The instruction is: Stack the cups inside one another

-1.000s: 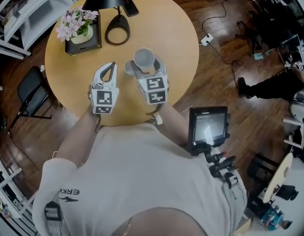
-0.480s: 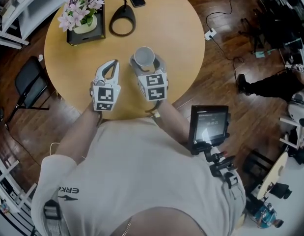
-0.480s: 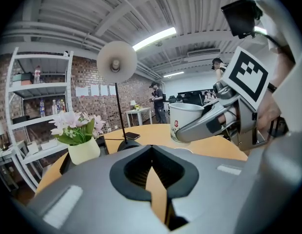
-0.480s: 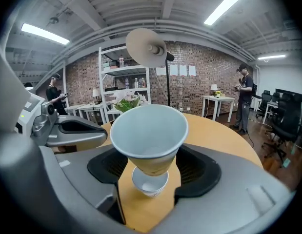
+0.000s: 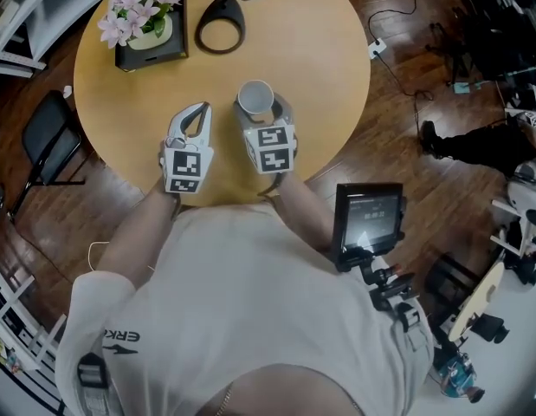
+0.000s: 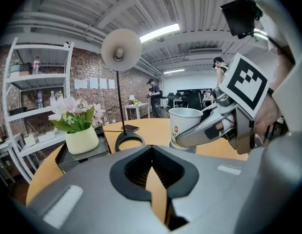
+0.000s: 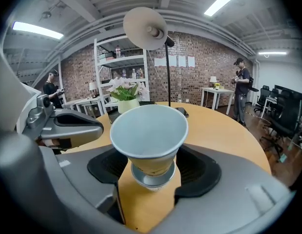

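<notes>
**Both grippers are being held side by side over the near half of the round table [image 5: 319,68].**

The left gripper [image 5: 196,111] and the right gripper [image 5: 261,113] are being pointed away from the body and angled downward, on forearms stretched forward from the torso. The left gripper's jaws are being kept pressed together with nothing between them. The right gripper's jaws are being kept wide, closed around the lower part of a paper cup [image 7: 148,135]. The cup is being held upright, with its long axis vertical and its open mouth facing up. It is nested in a lower cup [image 7: 151,178], of which only the rim is being shown beneath it. Whether the cups are resting on the table cannot be told.
</notes>
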